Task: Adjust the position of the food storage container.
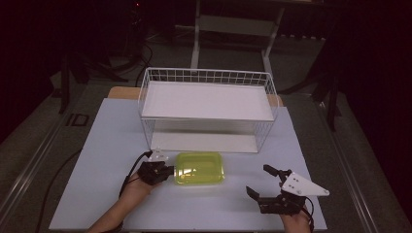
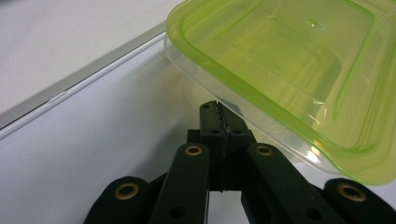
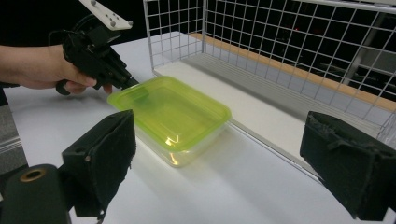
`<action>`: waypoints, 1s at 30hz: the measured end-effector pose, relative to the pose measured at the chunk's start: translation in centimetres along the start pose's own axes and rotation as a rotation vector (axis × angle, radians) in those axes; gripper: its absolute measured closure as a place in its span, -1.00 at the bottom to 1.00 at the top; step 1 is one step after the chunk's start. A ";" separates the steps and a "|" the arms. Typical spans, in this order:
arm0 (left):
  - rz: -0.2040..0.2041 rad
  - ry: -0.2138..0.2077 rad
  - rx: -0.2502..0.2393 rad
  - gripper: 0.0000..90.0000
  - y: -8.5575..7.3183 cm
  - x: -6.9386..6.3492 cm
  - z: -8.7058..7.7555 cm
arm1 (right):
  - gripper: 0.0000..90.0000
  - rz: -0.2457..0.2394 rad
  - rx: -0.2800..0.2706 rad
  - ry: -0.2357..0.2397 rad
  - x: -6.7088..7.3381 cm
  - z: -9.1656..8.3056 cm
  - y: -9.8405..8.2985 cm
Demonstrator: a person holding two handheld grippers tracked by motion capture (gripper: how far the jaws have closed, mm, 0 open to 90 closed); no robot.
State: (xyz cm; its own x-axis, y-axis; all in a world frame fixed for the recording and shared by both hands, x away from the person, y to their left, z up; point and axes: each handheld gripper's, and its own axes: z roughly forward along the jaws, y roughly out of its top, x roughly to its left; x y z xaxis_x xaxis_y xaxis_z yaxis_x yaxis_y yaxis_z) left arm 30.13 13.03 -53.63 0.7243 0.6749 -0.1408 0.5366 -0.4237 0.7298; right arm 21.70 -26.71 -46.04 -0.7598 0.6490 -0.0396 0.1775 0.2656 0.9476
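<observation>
A clear plastic container with a lime-green lid (image 1: 199, 168) lies on the white table, just in front of the wire rack. My left gripper (image 1: 170, 171) is at its left end, jaws shut together. In the left gripper view the gripper's tips (image 2: 217, 109) press against the clear wall just under the lid's rim (image 2: 289, 65), with nothing seen between the pads. My right gripper (image 1: 260, 180) stands open to the right of the container, near the table's front edge. Its view shows the container (image 3: 173, 112) ahead between the wide jaws (image 3: 224, 140), with the left gripper (image 3: 126, 81) beyond it.
A white wire rack (image 1: 206, 77) with an upper shelf and a lower shelf stands behind the container; its mesh side (image 3: 261, 28) is close to the container. The white tabletop (image 1: 111, 145) extends left and front. Dark floor and stands lie beyond.
</observation>
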 end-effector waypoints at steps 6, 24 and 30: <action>0.022 -0.026 -0.019 1.00 0.6 -0.4 1.0 | -0.76 -0.011 -0.002 -0.030 0.0 -0.2 0.0; 0.019 -0.037 -0.011 0.89 1.6 -0.9 1.4 | -0.77 0.010 0.003 -0.060 -0.5 -0.1 -0.3; 0.003 -0.045 -0.055 0.42 0.8 -0.9 -1.3 | -0.77 0.051 0.002 -0.041 -0.3 0.0 -0.3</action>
State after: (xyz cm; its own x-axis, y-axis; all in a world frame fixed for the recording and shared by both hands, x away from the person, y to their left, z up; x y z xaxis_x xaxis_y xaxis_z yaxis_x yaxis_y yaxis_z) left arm 29.36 12.85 -52.07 0.7450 0.6457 -0.1674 0.5108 -0.3908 0.7658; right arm 21.88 -27.05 -46.34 -0.7234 0.6904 -0.0038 0.2173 0.2329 0.9479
